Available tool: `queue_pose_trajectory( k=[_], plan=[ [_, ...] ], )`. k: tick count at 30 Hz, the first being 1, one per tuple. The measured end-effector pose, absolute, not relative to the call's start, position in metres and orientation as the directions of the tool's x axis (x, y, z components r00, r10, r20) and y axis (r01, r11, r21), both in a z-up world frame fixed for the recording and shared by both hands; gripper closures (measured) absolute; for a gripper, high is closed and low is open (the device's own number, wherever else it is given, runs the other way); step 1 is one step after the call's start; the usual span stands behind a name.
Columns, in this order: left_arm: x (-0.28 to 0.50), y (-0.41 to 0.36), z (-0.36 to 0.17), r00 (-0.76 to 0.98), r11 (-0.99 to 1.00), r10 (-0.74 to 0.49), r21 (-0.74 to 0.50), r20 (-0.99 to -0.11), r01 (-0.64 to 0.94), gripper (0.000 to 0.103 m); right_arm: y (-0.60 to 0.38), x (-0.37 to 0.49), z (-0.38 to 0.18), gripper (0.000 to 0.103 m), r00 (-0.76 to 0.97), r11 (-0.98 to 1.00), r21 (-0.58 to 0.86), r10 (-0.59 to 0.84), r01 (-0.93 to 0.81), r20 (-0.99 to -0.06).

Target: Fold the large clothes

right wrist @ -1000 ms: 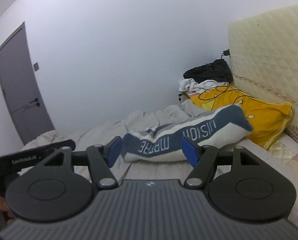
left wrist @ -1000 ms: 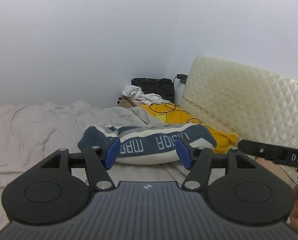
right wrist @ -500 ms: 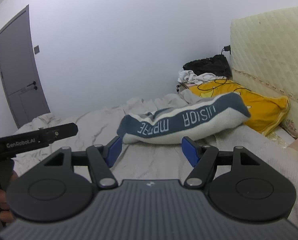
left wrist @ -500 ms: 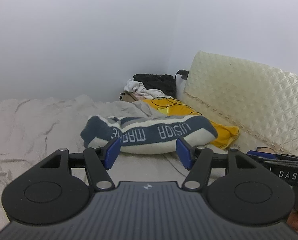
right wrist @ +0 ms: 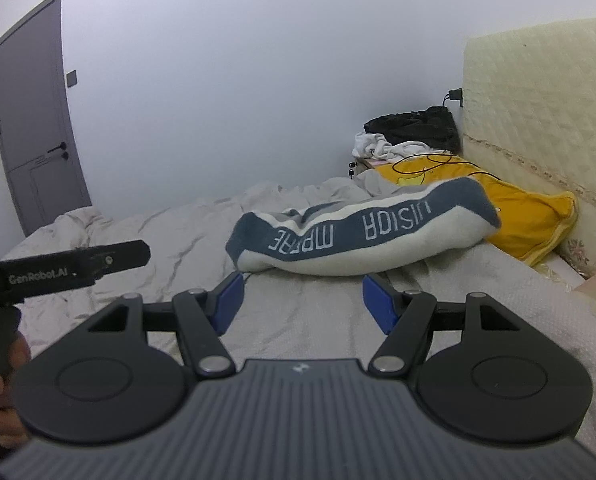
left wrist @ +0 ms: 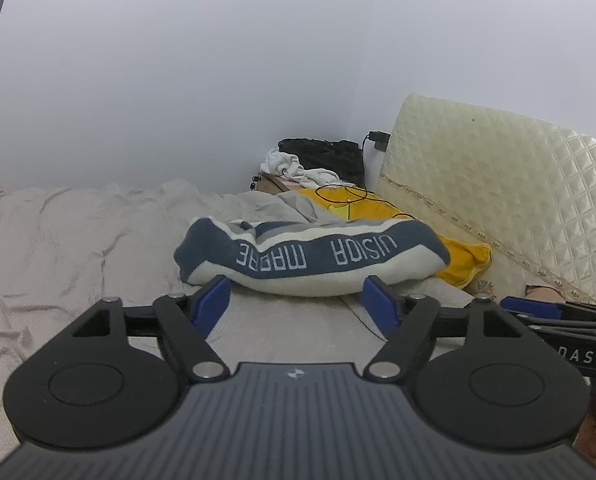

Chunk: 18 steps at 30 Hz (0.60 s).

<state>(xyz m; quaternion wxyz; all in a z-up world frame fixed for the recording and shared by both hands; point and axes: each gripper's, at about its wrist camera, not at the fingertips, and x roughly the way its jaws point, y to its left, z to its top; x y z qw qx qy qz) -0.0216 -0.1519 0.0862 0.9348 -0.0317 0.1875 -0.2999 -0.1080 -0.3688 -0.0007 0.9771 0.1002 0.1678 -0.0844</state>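
A folded navy and cream knit garment (left wrist: 309,256) with white lettering lies on the grey bedsheet (left wrist: 78,240), just beyond both grippers; it also shows in the right wrist view (right wrist: 361,236). My left gripper (left wrist: 298,300) is open and empty, a short way in front of the garment's near edge. My right gripper (right wrist: 301,296) is open and empty, also just short of the garment. The right gripper's side (left wrist: 545,312) shows at the right of the left wrist view. The left gripper's side (right wrist: 66,268) shows at the left of the right wrist view.
A yellow pillow (left wrist: 457,252) with a black cable lies behind the garment against a cream quilted headboard (left wrist: 497,200). A bedside table (left wrist: 274,182) holds white and black clothes. A grey door (right wrist: 34,112) is at the far left. Rumpled sheet (right wrist: 158,232) spreads left.
Both grippers have drawn back and lowered a little from the garment, so it sits further beyond the fingertips. The garment has not moved. Both grippers stay open.
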Motion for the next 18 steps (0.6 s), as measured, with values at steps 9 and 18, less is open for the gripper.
queue_pose_trajectory(
  k=[9,18],
  plan=[
    [-0.014,-0.142,0.085,0.735,0.807,-0.590,-0.217,-0.335,0.549,0.001,-0.372,-0.108,0.003,0.034,0.921,0.957,0.165,-0.171,0.240,-0.350],
    [-0.015,-0.137,0.089,0.753,0.823,-0.567,-0.203,-0.333,0.530,0.000,-0.371,-0.110,0.008,0.002,0.918,0.955,0.137,-0.204,0.263,-0.340]
  ],
)
